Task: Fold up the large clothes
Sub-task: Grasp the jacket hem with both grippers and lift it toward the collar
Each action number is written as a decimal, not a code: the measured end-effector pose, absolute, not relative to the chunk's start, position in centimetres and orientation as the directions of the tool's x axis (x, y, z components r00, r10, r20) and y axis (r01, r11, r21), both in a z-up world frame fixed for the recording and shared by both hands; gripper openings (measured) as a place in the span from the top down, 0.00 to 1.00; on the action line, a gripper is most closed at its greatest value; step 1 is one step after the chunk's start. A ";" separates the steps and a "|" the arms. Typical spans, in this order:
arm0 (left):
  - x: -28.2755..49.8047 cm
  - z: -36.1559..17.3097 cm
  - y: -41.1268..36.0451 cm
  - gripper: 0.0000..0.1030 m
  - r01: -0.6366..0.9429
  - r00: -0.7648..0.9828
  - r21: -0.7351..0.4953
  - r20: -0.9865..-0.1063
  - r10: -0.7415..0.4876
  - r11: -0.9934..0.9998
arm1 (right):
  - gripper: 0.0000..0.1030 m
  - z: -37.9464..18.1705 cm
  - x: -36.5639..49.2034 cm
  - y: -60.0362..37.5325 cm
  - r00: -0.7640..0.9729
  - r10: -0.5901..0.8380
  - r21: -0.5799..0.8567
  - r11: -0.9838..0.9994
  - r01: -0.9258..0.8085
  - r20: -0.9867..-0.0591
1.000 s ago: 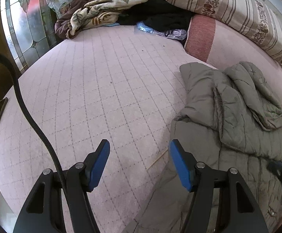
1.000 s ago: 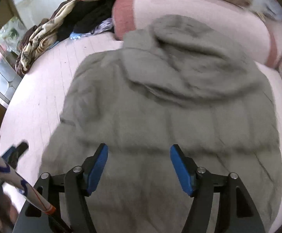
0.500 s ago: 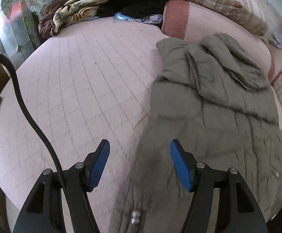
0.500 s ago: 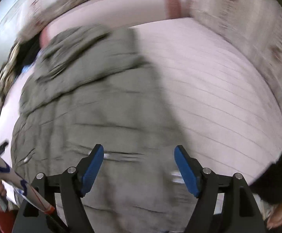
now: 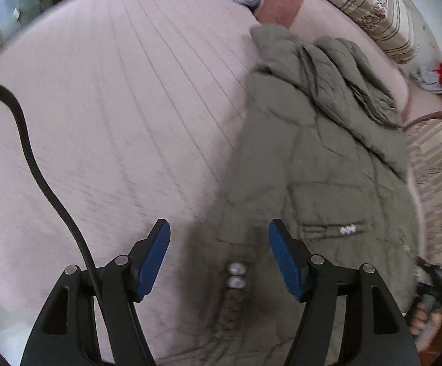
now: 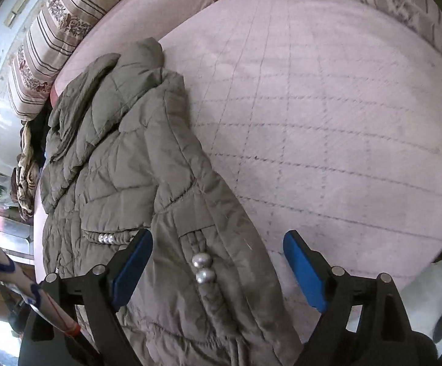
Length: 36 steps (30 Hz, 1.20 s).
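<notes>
Much of the left wrist view is smeared with blur, and the coat [image 5: 318,164] there runs off the bottom edge, so its hem is out of sight; a dark heap at the top edge is too blurred and cropped to name. In the right wrist view the coat [image 6: 135,164] is also cut off at the bottom, and the bundle of cloth [image 6: 26,170] at the left edge is squeezed thin by the lens. One olive quilted coat lies on one pink quilted bed [image 5: 114,97], filling the right half of the left view and the left half of the right view [image 6: 327,106]. Two round silver beads [image 6: 202,267] sit one above the other at lower centre of the right view, and the same pair [image 5: 235,275] shows low between the fingers in the left view; a short row of smaller beads [image 6: 107,238] marks a pocket at lower left. One striped bolster [image 5: 364,6] lies at upper right. The left gripper [image 5: 219,259] is spread wide, holding nothing, above the coat's edge. The right gripper [image 6: 218,271] is likewise spread and empty, straddling the coat's right edge. One black cable [image 5: 38,177] curves down the left side.
</notes>
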State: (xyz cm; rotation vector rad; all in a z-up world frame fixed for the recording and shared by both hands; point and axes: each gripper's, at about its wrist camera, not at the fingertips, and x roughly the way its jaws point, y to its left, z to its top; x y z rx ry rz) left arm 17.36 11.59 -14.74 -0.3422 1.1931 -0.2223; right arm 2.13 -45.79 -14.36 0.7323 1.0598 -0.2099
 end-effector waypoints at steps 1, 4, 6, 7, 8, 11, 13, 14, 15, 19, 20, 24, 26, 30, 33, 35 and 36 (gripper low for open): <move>17.3 -15.2 11.4 0.33 -0.006 0.349 -0.409 -0.856 -0.382 0.912 | 0.08 -14.6 2.4 -45.7 0.501 0.183 0.451 0.749 0.487 -0.846; 16.7 -15.2 10.6 0.29 0.045 0.338 -0.486 -0.815 -0.471 0.873 | 0.06 -14.8 2.9 -45.5 0.523 0.205 0.475 0.753 0.456 -0.827; 15.7 -15.1 9.6 0.29 0.077 0.317 -0.510 -0.802 -0.506 0.857 | 0.06 -15.0 3.2 -45.0 0.527 0.255 0.507 0.757 0.413 -0.810; 15.1 -15.0 9.3 0.29 0.088 0.317 -0.491 -0.811 -0.492 0.867 | 0.06 -15.1 3.2 -44.8 0.525 0.285 0.525 0.754 0.394 -0.802; 14.4 -14.9 9.0 0.29 0.101 0.315 -0.489 -0.811 -0.494 0.867 | 0.06 -15.1 3.2 -44.6 0.522 0.300 0.534 0.754 0.383 -0.798; 13.0 -14.7 9.3 0.29 0.099 0.315 -0.506 -0.801 -0.509 0.857 | 0.06 -15.0 2.7 -43.8 0.508 0.352 0.560 0.753 0.346 -0.786; 12.1 -14.7 9.7 0.29 0.094 0.312 -0.527 -0.790 -0.528 0.844 | 0.06 -15.1 2.3 -43.5 0.502 0.373 0.574 0.748 0.335 -0.780; 11.8 -14.8 9.9 0.29 0.088 0.307 -0.541 -0.784 -0.539 0.837 | 0.06 -15.1 2.0 -43.4 0.498 0.390 0.586 0.739 0.332 -0.774; 11.5 -15.0 10.1 0.29 0.081 0.304 -0.563 -0.772 -0.559 0.822 | 0.06 -15.1 1.6 -43.3 0.498 0.413 0.608 0.722 0.331 -0.762; 11.0 -16.0 10.8 0.29 0.057 0.278 -0.638 -0.728 -0.626 0.768 | 0.06 -15.0 0.3 -43.0 0.501 0.457 0.649 0.689 0.323 -0.735; 11.0 -16.1 10.8 0.29 0.054 0.283 -0.644 -0.723 -0.630 0.763 | 0.06 -14.8 -0.1 -42.8 0.505 0.465 0.657 0.685 0.315 -0.727; 11.2 -16.5 10.5 0.28 0.052 0.284 -0.678 -0.694 -0.661 0.733 | 0.06 -14.7 -0.8 -41.6 0.492 0.463 0.640 0.712 0.289 -0.738; 11.2 -16.4 10.0 0.28 0.065 0.284 -0.669 -0.699 -0.657 0.740 | 0.06 -14.9 -1.1 -40.7 0.479 0.453 0.620 0.733 0.278 -0.751; 10.8 -15.9 7.8 0.28 0.143 0.255 -0.647 -0.707 -0.660 0.749 | 0.07 -15.5 -2.2 -39.5 0.468 0.470 0.625 0.736 0.260 -0.748; 10.4 -15.7 6.9 0.28 0.185 0.256 -0.609 -0.728 -0.636 0.771 | 0.07 -16.3 -3.2 -38.8 0.455 0.509 0.655 0.711 0.256 -0.730; 10.2 -15.8 6.7 0.30 0.185 0.267 -0.581 -0.747 -0.609 0.793 | 0.09 -16.6 -3.8 -38.3 0.455 0.516 0.662 0.705 0.255 -0.725; 10.2 -15.8 6.7 0.33 0.178 0.274 -0.568 -0.756 -0.595 0.804 | 0.11 -16.6 -4.0 -38.1 0.456 0.509 0.655 0.712 0.254 -0.730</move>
